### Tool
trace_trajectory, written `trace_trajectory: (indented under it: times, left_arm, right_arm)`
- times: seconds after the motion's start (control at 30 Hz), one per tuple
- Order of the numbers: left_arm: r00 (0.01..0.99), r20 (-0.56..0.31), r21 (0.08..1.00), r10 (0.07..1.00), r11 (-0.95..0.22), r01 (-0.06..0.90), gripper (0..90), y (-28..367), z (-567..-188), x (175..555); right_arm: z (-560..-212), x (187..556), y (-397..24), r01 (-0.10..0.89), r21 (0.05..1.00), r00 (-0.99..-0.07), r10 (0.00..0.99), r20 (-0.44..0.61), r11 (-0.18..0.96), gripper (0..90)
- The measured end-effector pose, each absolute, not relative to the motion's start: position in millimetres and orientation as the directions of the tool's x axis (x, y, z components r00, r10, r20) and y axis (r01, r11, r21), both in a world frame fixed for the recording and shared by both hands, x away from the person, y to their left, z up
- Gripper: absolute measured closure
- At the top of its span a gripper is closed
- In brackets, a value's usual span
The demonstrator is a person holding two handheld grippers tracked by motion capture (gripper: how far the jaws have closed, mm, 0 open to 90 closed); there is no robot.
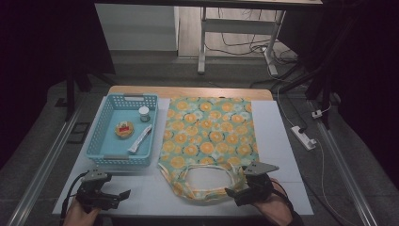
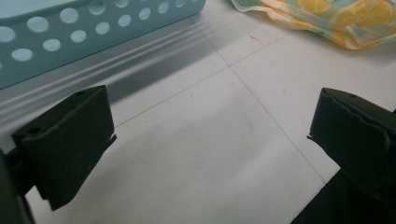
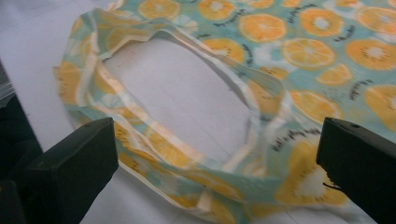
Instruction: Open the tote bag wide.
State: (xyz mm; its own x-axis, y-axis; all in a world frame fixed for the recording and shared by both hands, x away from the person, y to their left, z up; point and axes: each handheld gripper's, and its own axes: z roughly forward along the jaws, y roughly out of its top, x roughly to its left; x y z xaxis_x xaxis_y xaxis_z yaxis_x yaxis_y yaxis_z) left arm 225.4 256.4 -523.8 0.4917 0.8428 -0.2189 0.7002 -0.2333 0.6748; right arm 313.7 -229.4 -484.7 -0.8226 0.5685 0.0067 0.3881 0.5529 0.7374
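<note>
White table (image 1: pixel 277 141) at frame centre in the high view, dark floor around it, desk legs and cables at the top.

One bag (image 1: pixel 207 136), orange-slice print on teal, lies flat at centre, its handles looped toward the lower edge. One right gripper (image 1: pixel 238 192), lower right, sits at the handle end of the bag, jaws spread wide, nothing between them. One left gripper (image 1: pixel 123 194), lower left, is over bare table, well apart from the bag, jaws likewise spread and holding nothing.

One blue basket (image 1: pixel 107 123), left of the bag and just beside it. Contents, counted: one small jar (image 1: pixel 144 113), one round yellow item (image 1: pixel 124 129), one white packet (image 1: pixel 140 139).

The right gripper view gives the handles (image 3: pixel 177 107) in close detail, ringing a patch of table, with the gripper (image 3: pixel 217 154) over the near hem. The left gripper view gives the basket's perforated wall (image 2: pixel 84 28) at upper left, a corner of the bag (image 2: pixel 322 18) at upper right, and the gripper (image 2: pixel 210 137) over table seams; basket contents are hidden there.
</note>
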Motion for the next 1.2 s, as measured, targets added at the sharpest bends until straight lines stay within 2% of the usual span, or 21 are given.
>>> trace_trajectory:
  times: [0.57,0.67,0.73,0.9,1.1,1.2]
  left_arm:
    - [0.498,-0.221,0.676,0.839,-0.236,0.698,0.3,256,-524,225]
    - [0.497,-0.222,0.676,0.839,-0.235,0.699,0.4,256,-524,225]
    - [0.497,-0.222,0.675,0.839,-0.236,0.699,0.4,256,-524,226]
    - [0.500,-0.218,0.673,0.838,-0.242,0.699,0.5,256,-524,226]
    - [0.504,-0.216,0.670,0.836,-0.248,0.699,0.7,255,-524,226]
    - [0.505,-0.215,0.670,0.836,-0.250,0.699,0.8,255,-524,226]
  right_arm:
    - [-496,312,-183,0.344,0.659,-0.896,0.444,0.017,0.669,0.0]
    - [-500,311,-177,0.327,0.644,-0.912,0.409,0.024,0.691,3.5]
    - [-501,310,-174,0.317,0.637,-0.920,0.391,0.027,0.703,9.7]
    - [-501,308,-170,0.298,0.629,-0.938,0.341,0.057,0.718,34.5]
    - [-499,307,-165,0.289,0.612,-0.951,0.296,0.092,0.736,55.7]
    - [-497,308,-164,0.281,0.606,-0.953,0.292,0.083,0.745,63.0]
